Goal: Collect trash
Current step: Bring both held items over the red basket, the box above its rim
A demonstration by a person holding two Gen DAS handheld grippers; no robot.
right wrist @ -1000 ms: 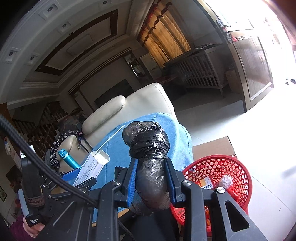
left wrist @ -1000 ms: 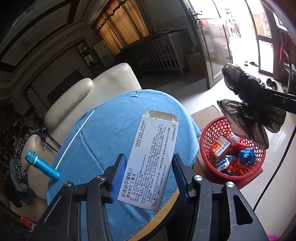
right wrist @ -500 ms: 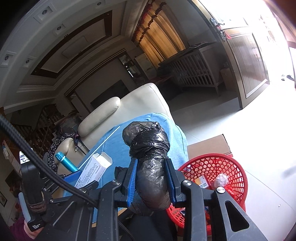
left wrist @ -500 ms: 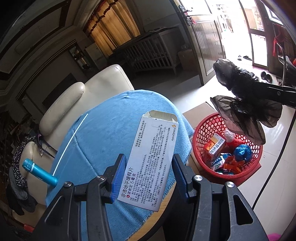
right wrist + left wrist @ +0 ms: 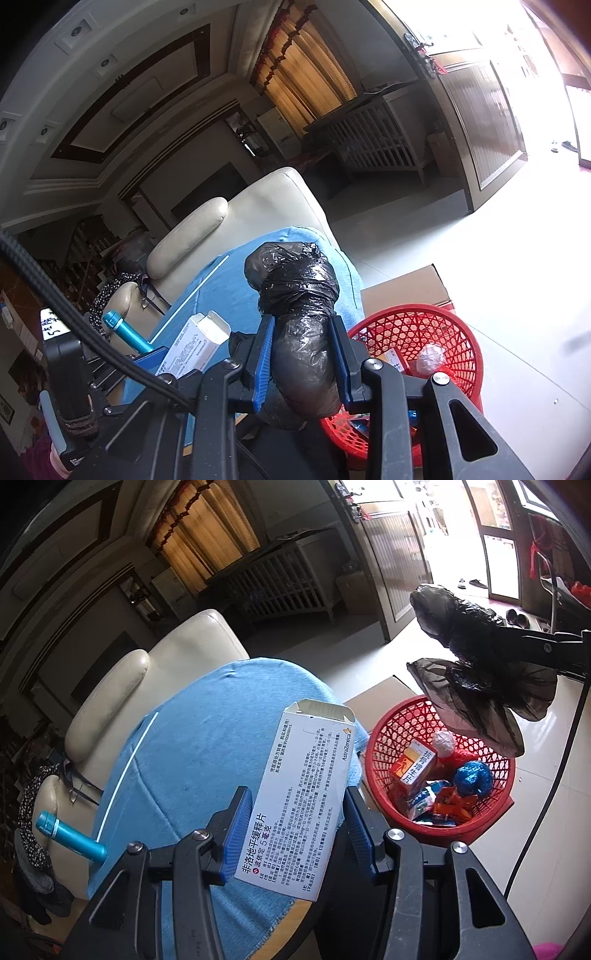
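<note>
My left gripper point(image 5: 295, 834) is shut on a white medicine box point(image 5: 303, 794) with an open top flap, held above the blue-clothed round table point(image 5: 192, 760). My right gripper point(image 5: 301, 358) is shut on a rolled black plastic bag point(image 5: 299, 317), held above the near left rim of the red mesh basket point(image 5: 454, 328). In the left wrist view the black bag point(image 5: 476, 672) hangs over the red basket point(image 5: 391, 734), which holds an orange box, a blue ball and wrappers. The medicine box point(image 5: 195, 347) also shows in the right wrist view.
A cream leather armchair point(image 5: 173, 664) stands behind the table with a teal bottle point(image 5: 68, 836) on its arm. A white stick point(image 5: 129, 771) lies on the cloth. A cardboard box point(image 5: 406, 288) sits under the basket. A black cable point(image 5: 546, 786) hangs at right.
Both grippers have drifted slightly right toward the basket with their loads; the black bag now hangs a little further over the basket. Grips are unchanged.
</note>
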